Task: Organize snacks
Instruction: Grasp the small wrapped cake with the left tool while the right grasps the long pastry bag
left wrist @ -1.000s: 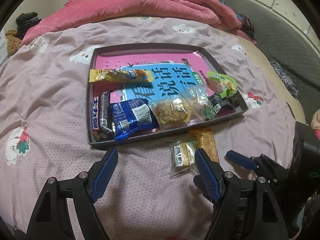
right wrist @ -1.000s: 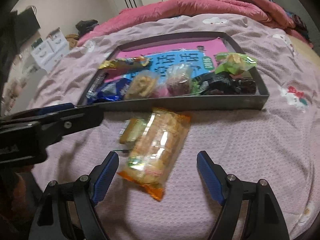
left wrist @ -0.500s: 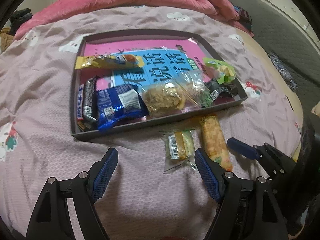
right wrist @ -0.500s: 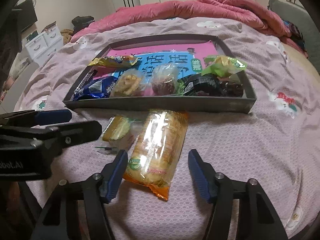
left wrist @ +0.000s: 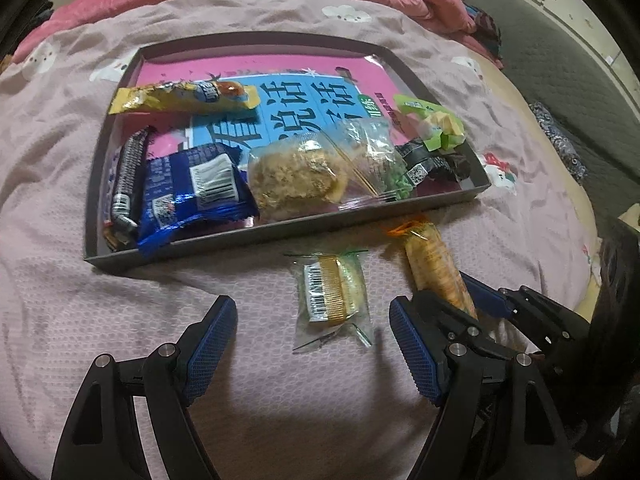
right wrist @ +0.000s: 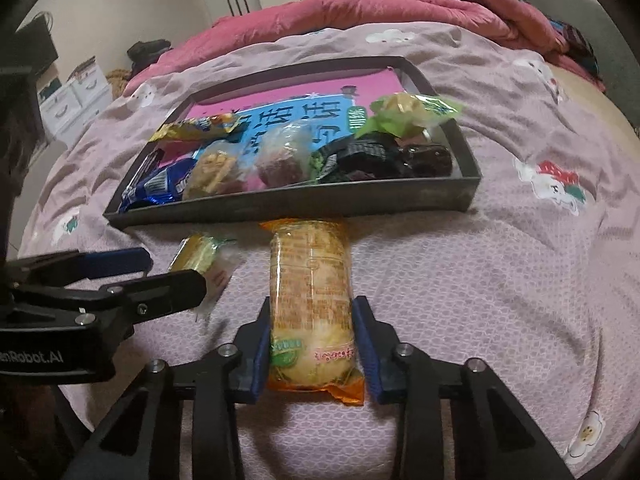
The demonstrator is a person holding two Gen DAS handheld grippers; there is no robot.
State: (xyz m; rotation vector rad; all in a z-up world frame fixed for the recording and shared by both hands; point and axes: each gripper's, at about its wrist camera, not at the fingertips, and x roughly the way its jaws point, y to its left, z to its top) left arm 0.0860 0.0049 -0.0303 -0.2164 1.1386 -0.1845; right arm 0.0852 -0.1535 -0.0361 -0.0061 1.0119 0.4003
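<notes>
The right gripper (right wrist: 311, 354) is clamped on the near end of the long cracker pack (right wrist: 310, 292), which lies on the bedspread (right wrist: 500, 300) just before the tray (right wrist: 300, 204). The left gripper (left wrist: 312, 356) hovers with jaws spread around the small wrapped cake (left wrist: 332, 290).

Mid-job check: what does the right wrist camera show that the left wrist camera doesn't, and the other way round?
Only the right wrist view shows the right gripper shut on the orange cracker pack, a blue finger against each side, plus white drawers beside the bed.

Only the left wrist view shows the left gripper open, its fingers either side of the small clear-wrapped pastry without touching it, and the grey headboard.

Both show the dark tray holding snacks, the two packs lying outside its near wall, the bedsheet and the pink duvet.
</notes>
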